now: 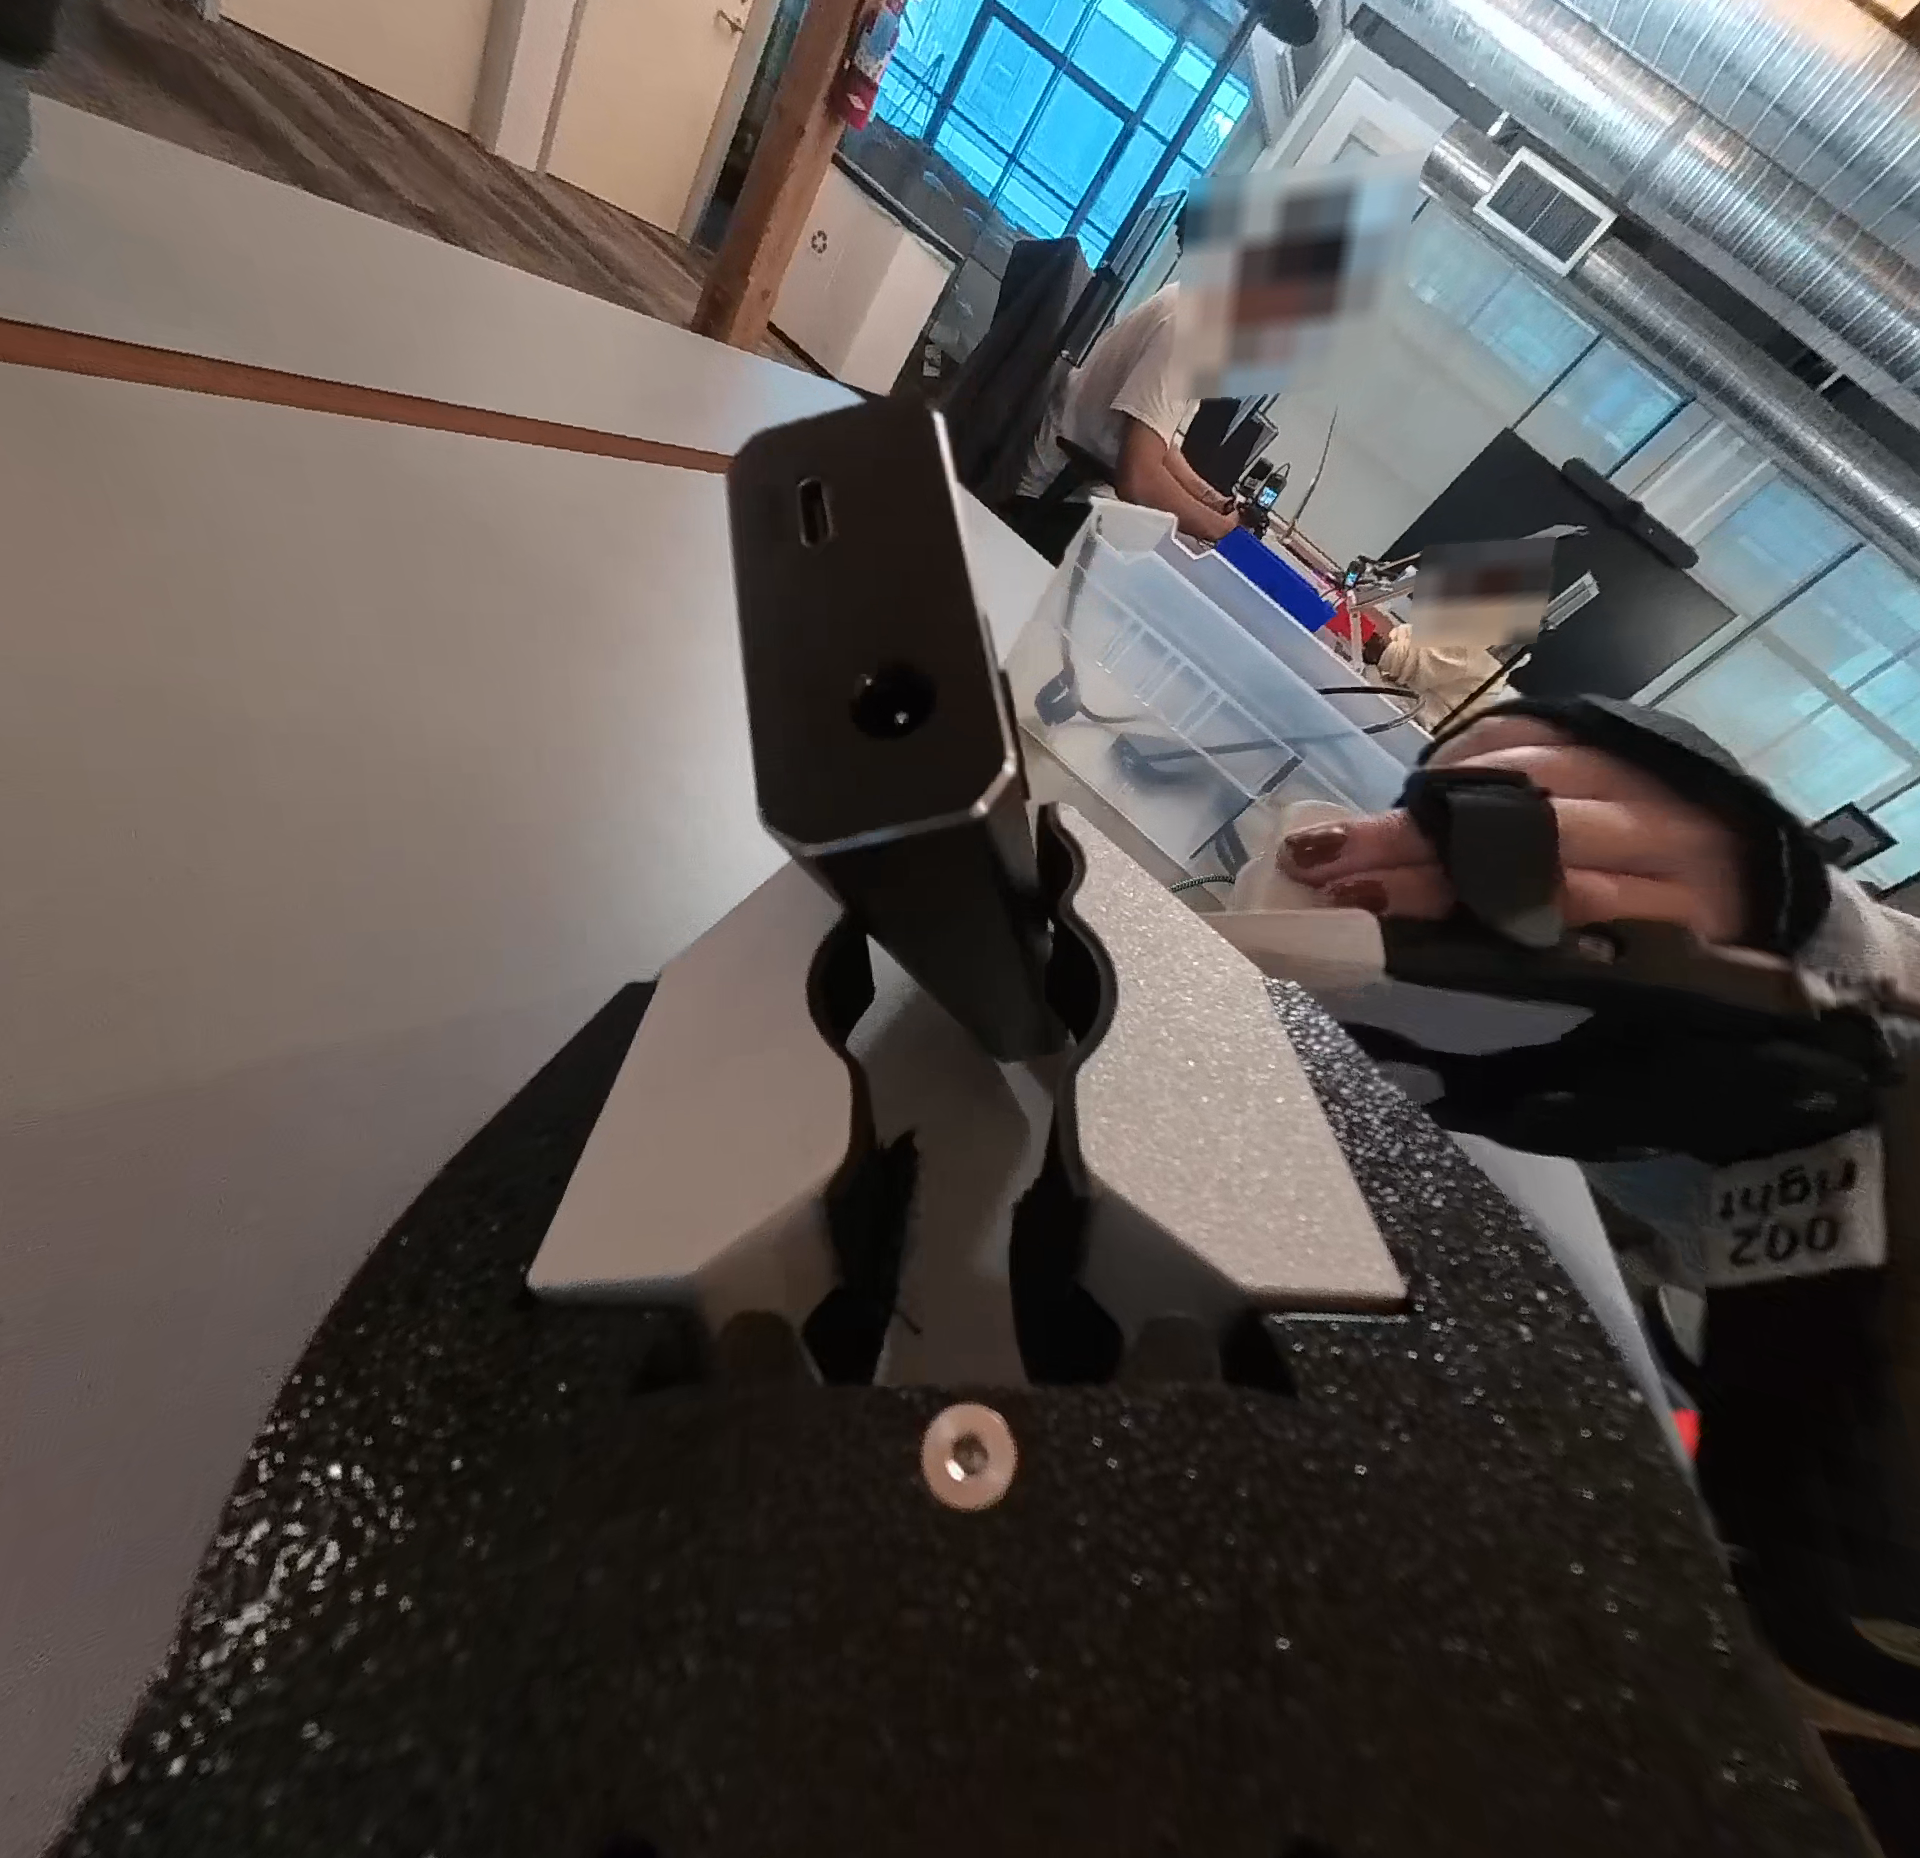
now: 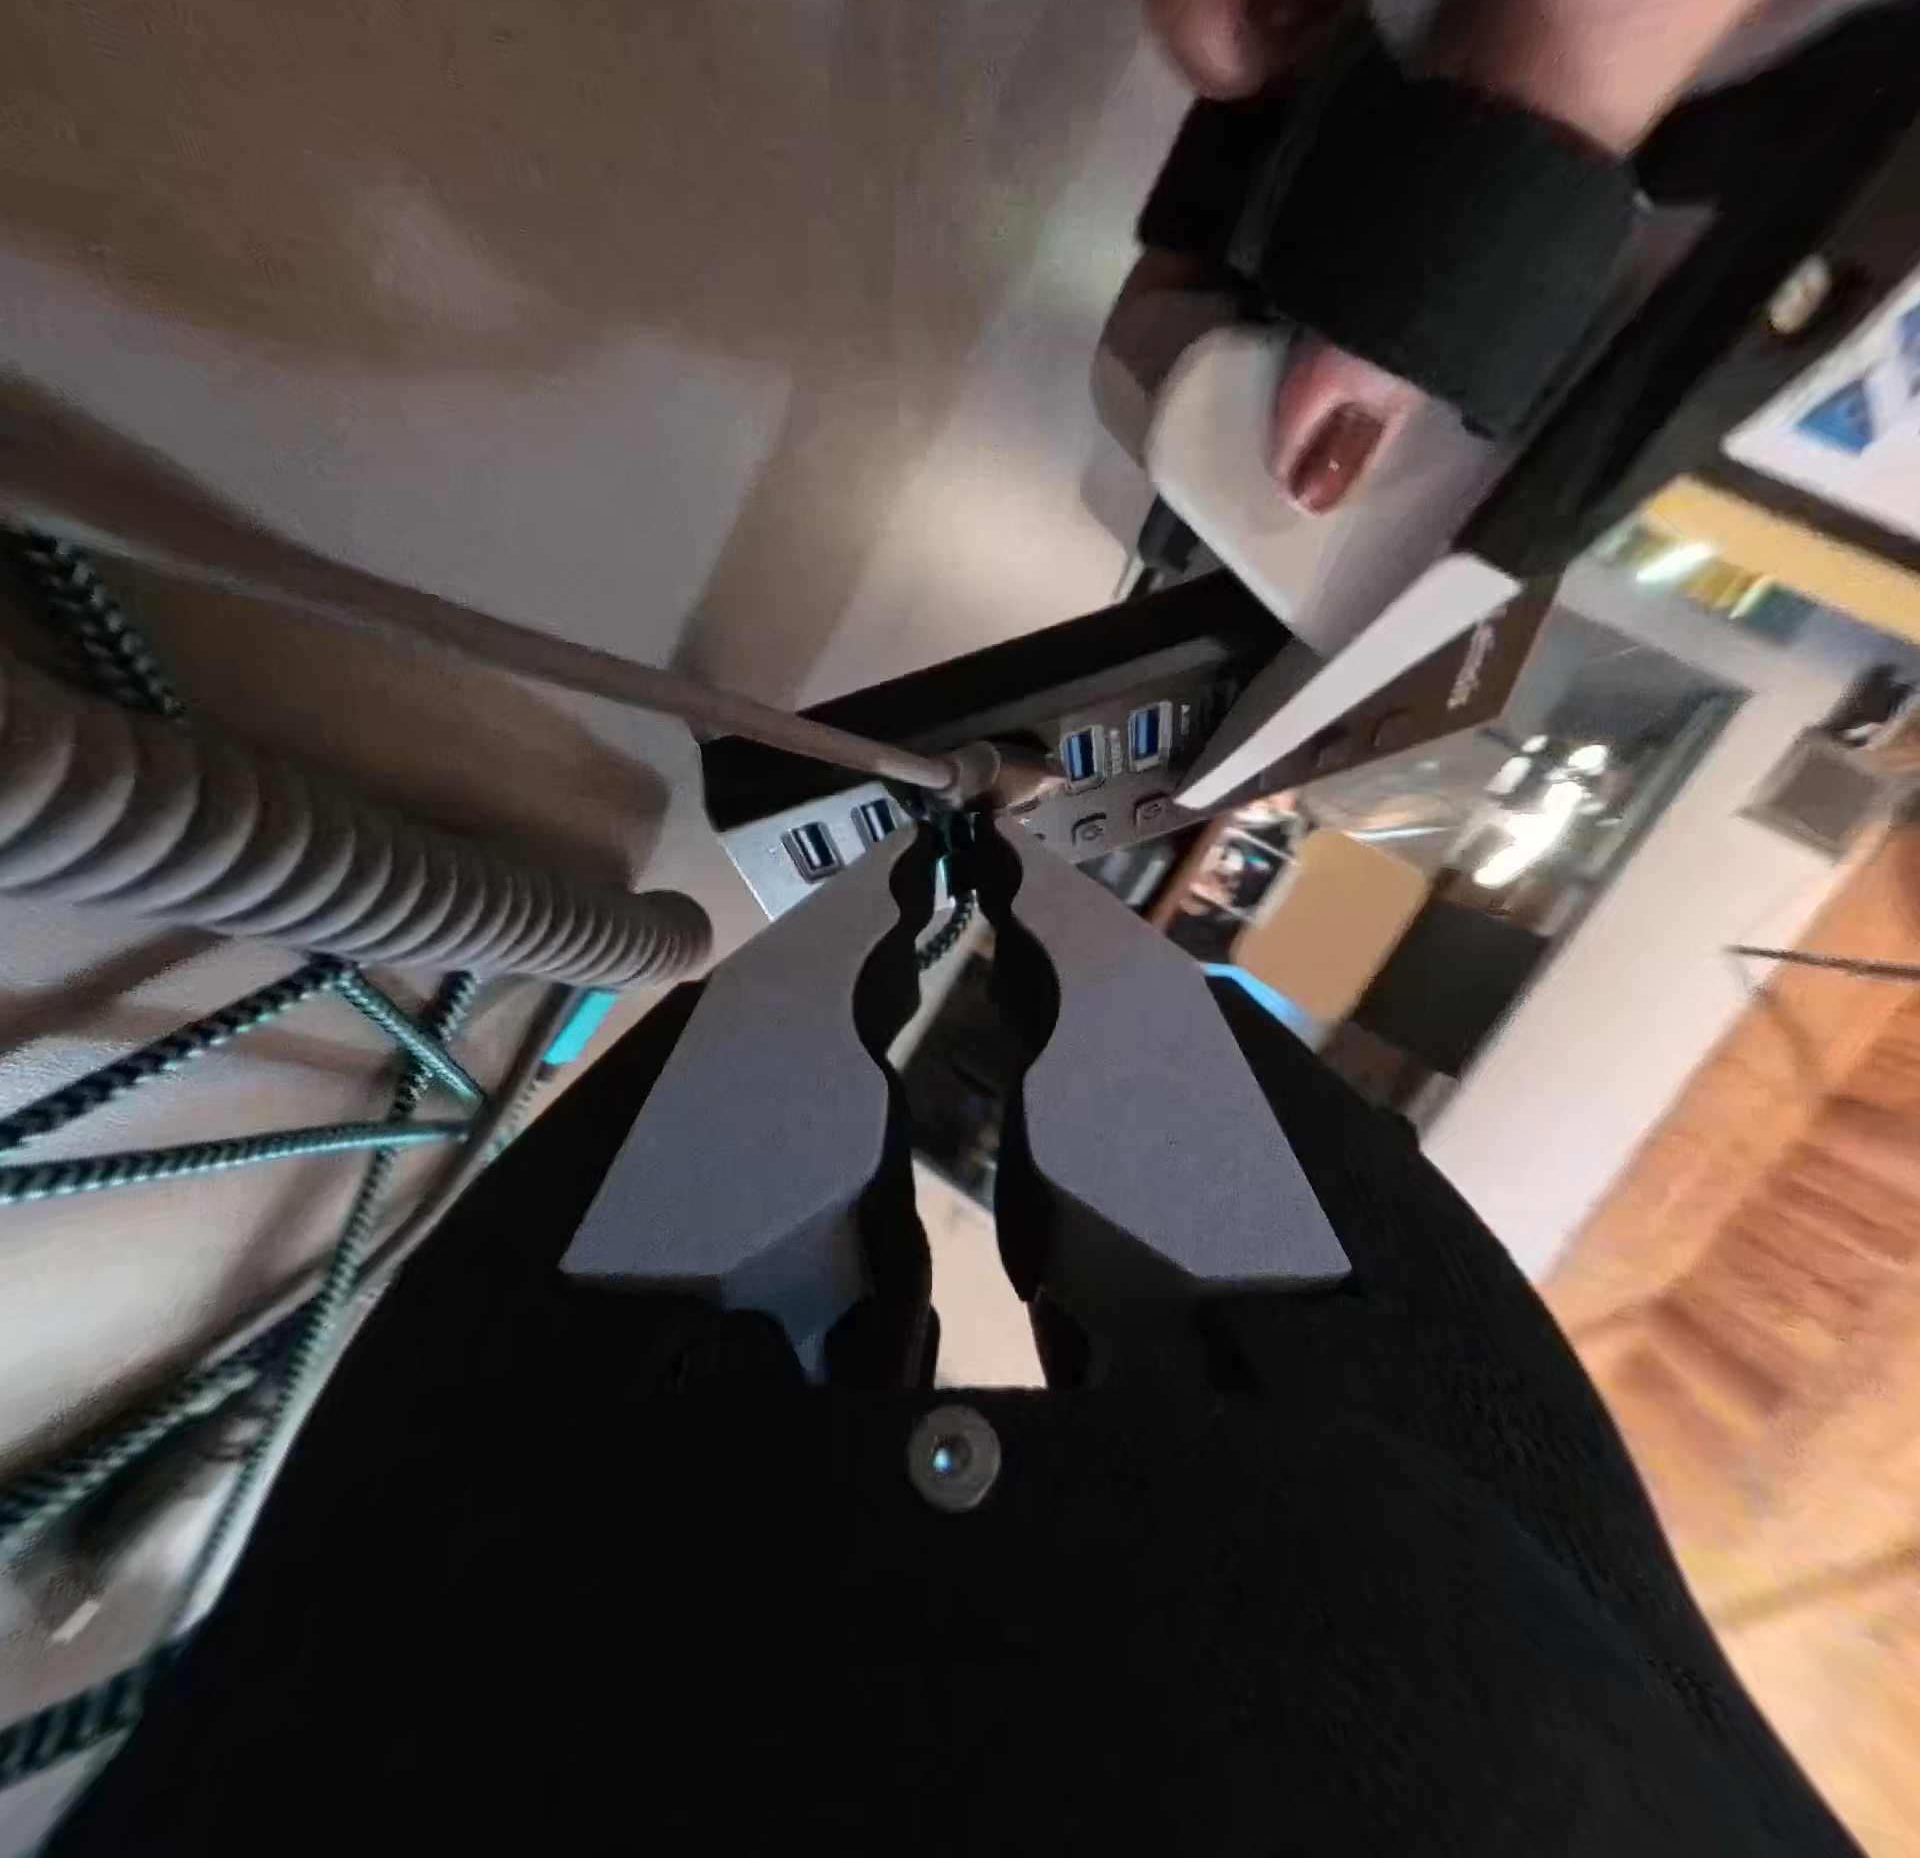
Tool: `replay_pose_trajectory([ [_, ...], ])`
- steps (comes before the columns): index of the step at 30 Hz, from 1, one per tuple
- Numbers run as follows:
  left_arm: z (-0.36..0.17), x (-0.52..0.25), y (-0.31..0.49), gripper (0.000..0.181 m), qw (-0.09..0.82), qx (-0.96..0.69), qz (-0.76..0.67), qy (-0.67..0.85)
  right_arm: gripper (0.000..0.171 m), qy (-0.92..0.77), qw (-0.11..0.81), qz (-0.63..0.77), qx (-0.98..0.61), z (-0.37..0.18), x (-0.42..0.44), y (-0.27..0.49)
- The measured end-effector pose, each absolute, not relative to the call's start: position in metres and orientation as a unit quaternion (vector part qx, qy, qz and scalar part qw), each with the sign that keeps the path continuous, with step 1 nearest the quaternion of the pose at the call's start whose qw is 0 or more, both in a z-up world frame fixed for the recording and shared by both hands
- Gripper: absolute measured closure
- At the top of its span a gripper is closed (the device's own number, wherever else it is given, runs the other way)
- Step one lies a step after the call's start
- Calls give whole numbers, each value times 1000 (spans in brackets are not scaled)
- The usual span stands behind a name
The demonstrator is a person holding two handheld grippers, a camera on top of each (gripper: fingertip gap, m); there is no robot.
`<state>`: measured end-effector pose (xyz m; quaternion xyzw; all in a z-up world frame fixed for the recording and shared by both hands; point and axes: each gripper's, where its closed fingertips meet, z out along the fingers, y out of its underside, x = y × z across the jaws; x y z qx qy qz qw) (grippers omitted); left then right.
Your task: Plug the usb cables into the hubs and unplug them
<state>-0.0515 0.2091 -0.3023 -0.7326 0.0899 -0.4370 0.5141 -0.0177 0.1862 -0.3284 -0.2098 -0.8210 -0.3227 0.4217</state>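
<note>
hub held up, cable pinched at its ports

my left gripper (image 1: 951, 935) has its fingers clenched on the dark hub (image 1: 883, 655), lifted above the desk (image 1: 364, 665). my right gripper (image 2: 961, 842) grasps a braided usb cable (image 2: 945, 930) beside the hub's blue ports (image 2: 1107, 754).

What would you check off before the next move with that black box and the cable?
1. Left tongs clamped on the black hub: ok.
2. Hub lifted clear of the white table: ok.
3. Right tongs closed on the braided cable: ok.
4. Plug lined up with a port: cannot tell, the tong tips hide it.
5. Free blue ports beside the tips: ok.
6. Loose cables clear of the hub: cannot tell.
</note>
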Motion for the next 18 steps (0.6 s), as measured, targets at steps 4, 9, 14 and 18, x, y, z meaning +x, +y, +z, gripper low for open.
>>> replay_pose_trajectory([
  [4, -299, -51, 208, 152, 514, -723, -453, 88, 164, -815, 446, -236, -286, -322, -16, 186],
  [9, -300, -55, 209, 151, 514, -725, -452, 79, 165, -821, 434, -297, -221, -325, -22, 177],
  [14, -303, -54, 211, 148, 510, -733, -443, 78, 165, -827, 429, -285, -225, -325, -19, 182],
  [18, -304, -57, 212, 148, 504, -734, -449, 70, 165, -830, 398, -350, -174, -328, -22, 181],
])
